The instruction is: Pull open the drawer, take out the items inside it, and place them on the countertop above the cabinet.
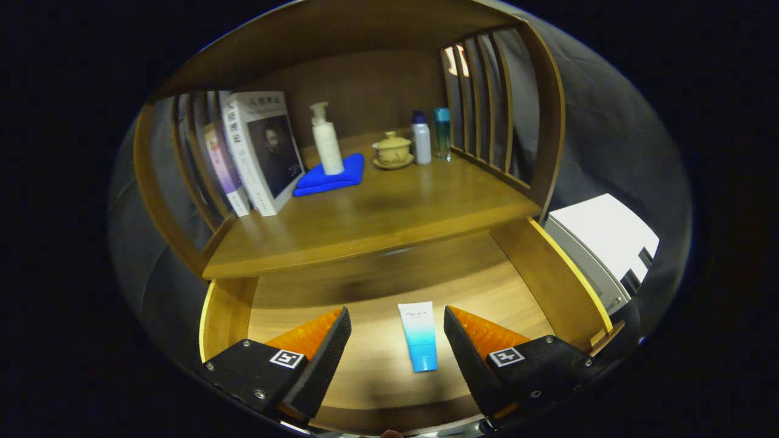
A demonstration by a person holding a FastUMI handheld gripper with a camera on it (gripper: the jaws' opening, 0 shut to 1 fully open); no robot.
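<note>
The wooden drawer (548, 280) stands pulled open below the countertop (365, 219). On its floor lies a white-and-blue tube (419, 336), cap end toward me. My gripper (397, 328) hangs over the drawer, open, its fingers wide apart. The tube lies between them, nearer the right finger (465, 347), and neither finger touches it.
On the countertop stand books (258, 152) at the left, a white pump bottle (325, 140) on a folded blue cloth (331, 176), a lidded teacup (392, 149), and two small bottles (429, 137). Slatted side rails (487, 103) flank the shelf. A white box (602, 243) sits right of the cabinet.
</note>
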